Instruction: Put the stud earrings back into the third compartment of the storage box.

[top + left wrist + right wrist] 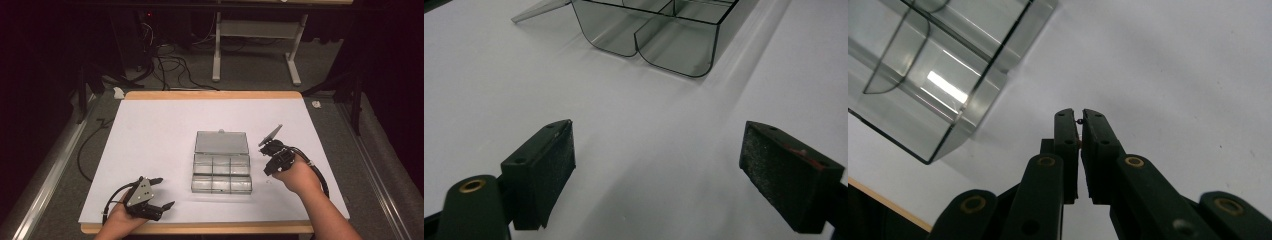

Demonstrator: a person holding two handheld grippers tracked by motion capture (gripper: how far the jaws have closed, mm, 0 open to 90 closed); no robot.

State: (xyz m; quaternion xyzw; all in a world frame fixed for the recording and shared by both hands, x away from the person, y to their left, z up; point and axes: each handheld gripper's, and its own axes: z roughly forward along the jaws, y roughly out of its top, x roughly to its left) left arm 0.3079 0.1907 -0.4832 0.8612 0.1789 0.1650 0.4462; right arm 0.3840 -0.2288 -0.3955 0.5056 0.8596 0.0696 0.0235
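Observation:
A clear plastic compartment box sits at the middle of the white mat with its lid laid open at the far side. My right gripper hovers just right of the box and points down. In the right gripper view the gripper is shut, with a tiny dark object pinched near its tips and the box at the upper left. My left gripper rests near the front left of the mat, open and empty. In the left gripper view the gripper faces the box.
The white mat covers a wooden table whose front edge shows. A tiny speck lies on the mat under my right hand. Cables and a white table frame stand on the floor beyond.

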